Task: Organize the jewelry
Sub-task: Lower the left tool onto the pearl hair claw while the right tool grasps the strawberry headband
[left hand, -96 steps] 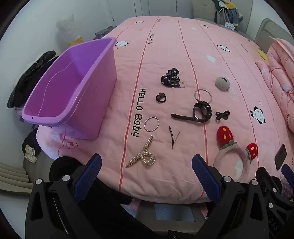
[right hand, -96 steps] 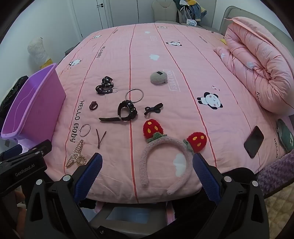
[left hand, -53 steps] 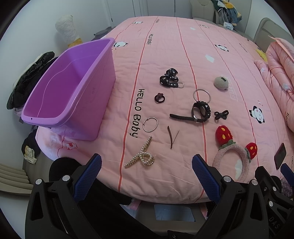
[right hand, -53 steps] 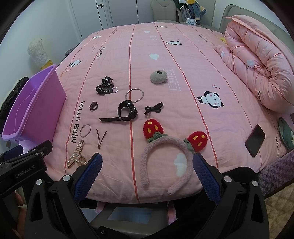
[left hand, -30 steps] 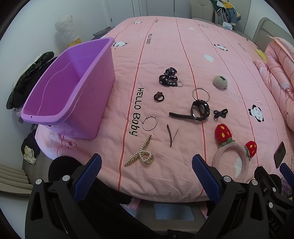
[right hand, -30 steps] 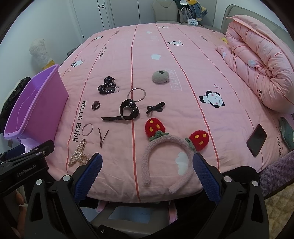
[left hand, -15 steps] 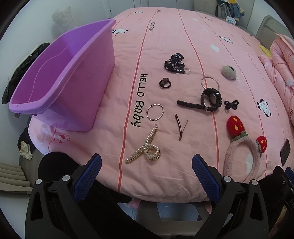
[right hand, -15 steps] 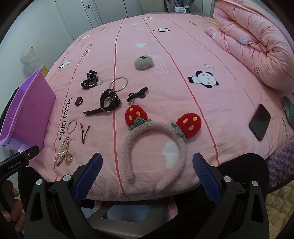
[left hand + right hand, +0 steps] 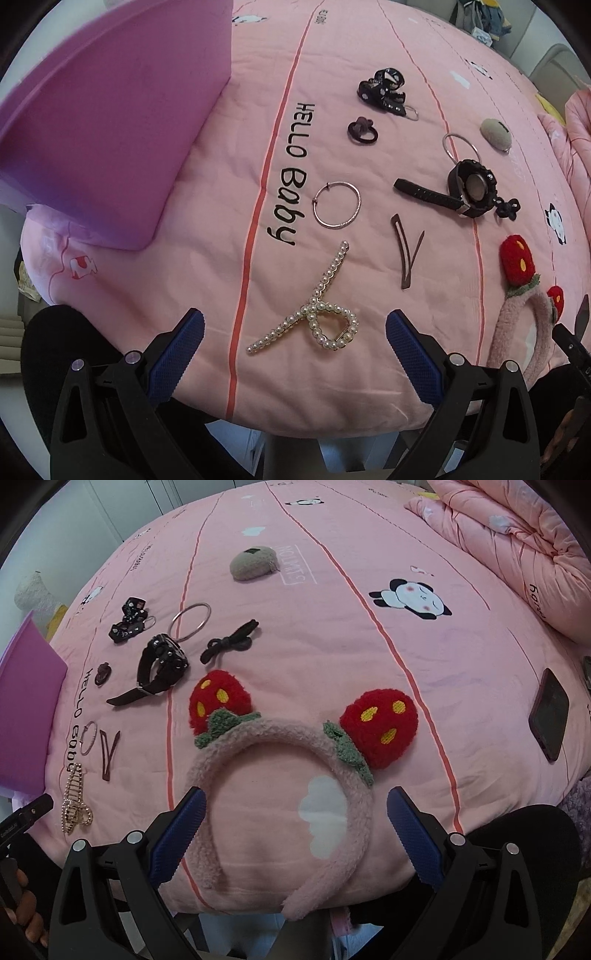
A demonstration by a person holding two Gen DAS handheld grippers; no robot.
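Both tools have dropped closer to the bed [image 9: 207, 155] than before. The left tool [image 9: 293, 345], jaws spread and empty, now frames the pearl clip [image 9: 314, 314]; the right tool [image 9: 293, 825], equally released, straddles the headband [image 9: 280, 746]. The bin [image 9: 107, 122] stands left of the clip.

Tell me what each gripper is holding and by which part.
Nothing. The left gripper is open near the pearl clip; the right gripper is open over the headband, not gripping it.
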